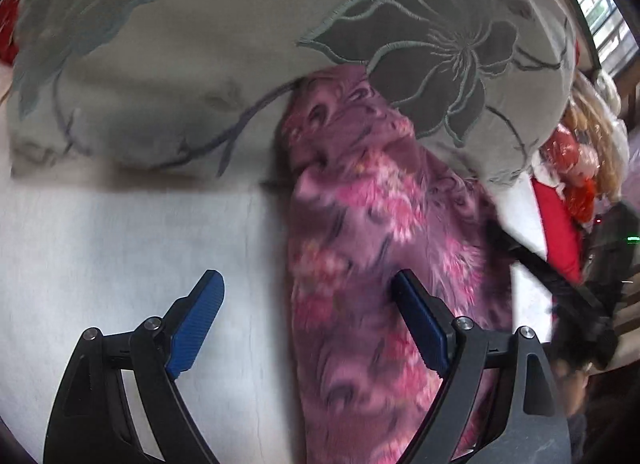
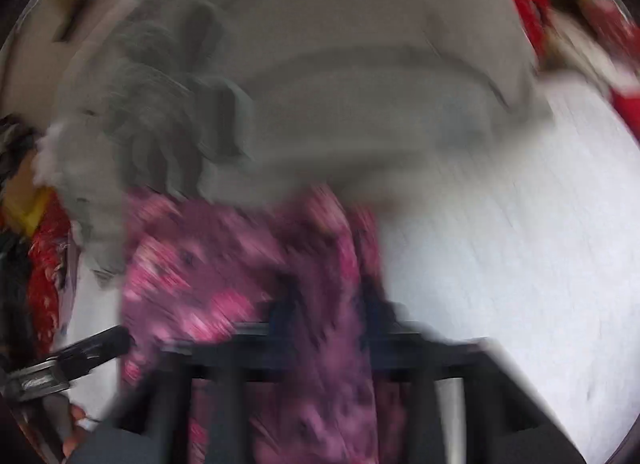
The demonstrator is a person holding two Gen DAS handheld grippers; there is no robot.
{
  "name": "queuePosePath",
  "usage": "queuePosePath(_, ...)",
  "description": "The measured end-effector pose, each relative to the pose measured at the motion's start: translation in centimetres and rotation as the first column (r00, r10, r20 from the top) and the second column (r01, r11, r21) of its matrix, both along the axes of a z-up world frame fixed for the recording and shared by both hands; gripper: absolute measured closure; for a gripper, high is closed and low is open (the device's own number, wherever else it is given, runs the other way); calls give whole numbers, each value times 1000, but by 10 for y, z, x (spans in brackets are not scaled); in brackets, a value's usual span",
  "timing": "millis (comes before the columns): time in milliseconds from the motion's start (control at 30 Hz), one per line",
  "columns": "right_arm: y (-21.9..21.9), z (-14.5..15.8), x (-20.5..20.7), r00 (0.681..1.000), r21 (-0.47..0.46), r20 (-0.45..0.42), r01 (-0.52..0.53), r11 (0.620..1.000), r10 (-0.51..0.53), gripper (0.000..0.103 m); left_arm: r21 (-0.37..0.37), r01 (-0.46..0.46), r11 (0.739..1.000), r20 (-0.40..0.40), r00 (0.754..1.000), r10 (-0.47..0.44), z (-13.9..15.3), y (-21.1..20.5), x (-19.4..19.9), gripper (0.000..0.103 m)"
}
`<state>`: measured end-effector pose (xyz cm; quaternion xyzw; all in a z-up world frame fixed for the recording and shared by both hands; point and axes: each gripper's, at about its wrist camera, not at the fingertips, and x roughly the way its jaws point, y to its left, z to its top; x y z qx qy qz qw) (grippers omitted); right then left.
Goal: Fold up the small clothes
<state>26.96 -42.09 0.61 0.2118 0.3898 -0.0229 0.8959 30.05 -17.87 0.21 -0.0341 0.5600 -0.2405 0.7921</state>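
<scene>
Risk: fleece garment (image 1: pixel 372 248) slipping from right gripper (image 2: pixel 328 304), which we see pinching it; blurred
Left gripper (image 1: pixel 308 304): open, empty, could snag fleece

A flat white sheet-covered bed surface (image 1: pixel 120 232) carries everything. On it lies a fuzzy purple garment with pink floral print (image 1: pixel 372 223), bunched lengthwise. Its far end touches a grey quilt embroidered with dark flowers (image 1: pixel 220 43), which also rests on the sheet.
</scene>
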Motion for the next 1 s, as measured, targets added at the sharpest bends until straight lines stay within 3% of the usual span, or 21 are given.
queuePosePath(67, -12, 2, -6, 997, 25, 57, 59, 998, -60, 99, 31, 7, 999, -35, 999, -6, -19, -14, 8, 12)
queuePosePath(100, -18, -8, -3, 997, 37, 21, 75, 996, -76, 99, 42, 8, 999, -37, 999, -6, -25, -19, 9, 7)
queuePosePath(167, -24, -33, 3, 994, 36, -82, 70, 997, -67, 100, 72, 17, 997, -6, 1000, -17, -20, -23, 7, 7)
queuePosePath(267, -17, -7, -19, 994, -14, -13, 104, 994, -104, 87, 79, -4, 997, 33, 999, 1, 3, -11, -6, 8)
queuePosePath(400, 12, 16, -58, 991, -55, 123, -41, 998, 47, 85, -2, -36, 999, 27, 999, 36, 12, 7, -37, 8)
queuePosePath(433, 19, 12, -62, 991, -72, 110, -67, 995, 75, 82, 18, -34, 999, 16, 999, 34, 4, 2, -45, 8)
queuePosePath(533, 34, -22, -55, 992, -194, -51, -121, 974, 113, 82, 115, 3, 993, -14, 1000, -1, -23, -15, -55, 7)
queuePosePath(567, 36, -17, -61, 993, -222, -18, -116, 968, 115, 82, 117, -1, 993, -3, 1000, 1, -18, -15, -58, 8)
queuePosePath(600, 38, -8, -64, 994, -244, -40, -110, 964, 103, 82, 119, 5, 993, 0, 1000, -5, -10, -13, -62, 8)
queuePosePath(700, 45, 18, -96, 988, -205, 54, -131, 970, 145, 80, 124, -9, 992, 60, 998, 2, 12, -4, -85, 8)
queuePosePath(767, 50, 21, -117, 982, -209, 73, -157, 965, 175, 76, 141, -8, 990, 69, 998, -2, 6, -3, -107, 8)
queuePosePath(867, 66, -11, -120, 980, -258, -61, -196, 946, 187, 69, 199, 35, 979, -19, 999, -32, -34, -18, -126, 6)
queuePosePath(900, 67, -18, -123, 979, -268, -72, -202, 942, 190, 69, 212, 30, 977, 6, 999, -33, -34, -19, -131, 6)
queuePosePath(1000, 67, 4, -143, 986, -252, -39, -164, 954, 159, 68, 221, 47, 974, 27, 998, -54, -16, -21, -150, 6)
